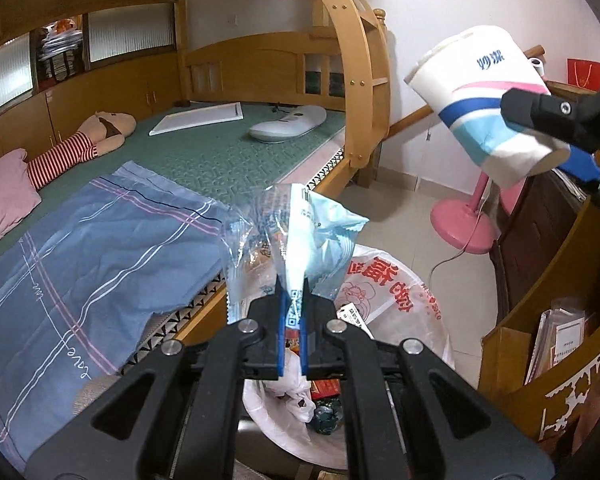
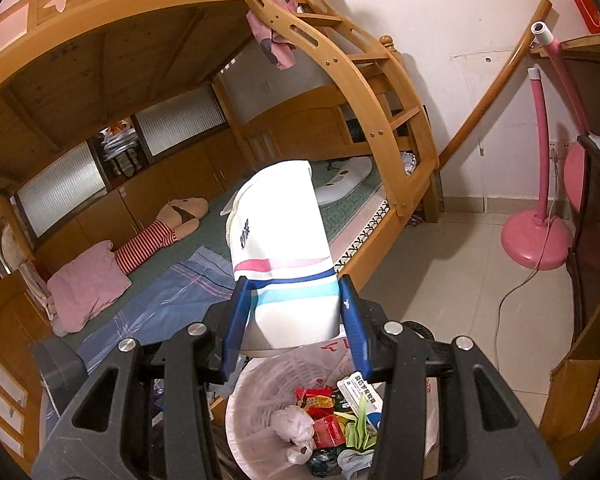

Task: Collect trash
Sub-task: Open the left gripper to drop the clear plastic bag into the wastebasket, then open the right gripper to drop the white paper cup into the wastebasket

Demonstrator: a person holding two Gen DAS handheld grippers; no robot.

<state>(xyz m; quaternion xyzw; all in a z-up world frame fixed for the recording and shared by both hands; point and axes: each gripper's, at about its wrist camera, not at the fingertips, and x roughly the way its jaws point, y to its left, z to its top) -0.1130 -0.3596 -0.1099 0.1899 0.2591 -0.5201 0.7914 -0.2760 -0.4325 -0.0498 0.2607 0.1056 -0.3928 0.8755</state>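
Note:
My left gripper (image 1: pixel 293 300) is shut on a crumpled clear-and-blue plastic wrapper (image 1: pixel 300 236), which sticks up from the blue pads over a bin (image 1: pixel 404 292) lined with a white bag printed in red. In the right wrist view my right gripper (image 2: pixel 296 304) is shut on a white paper roll wrapper with pink and blue stripes (image 2: pixel 280 240), held tilted above the same bin (image 2: pixel 256 396). The bin holds red packets, green paper and white plastic. The left wrist view shows that roll (image 1: pixel 484 96) at upper right, clamped by the right gripper (image 1: pixel 556 136).
A wooden bunk bed (image 1: pixel 360 80) with a green mat, blue sheet (image 1: pixel 84 256) and pink pillow fills the left. A pink fan stand (image 2: pixel 536 240) with a trailing cord is on the tiled floor. A wooden cabinet (image 1: pixel 540 288) with papers stands at right.

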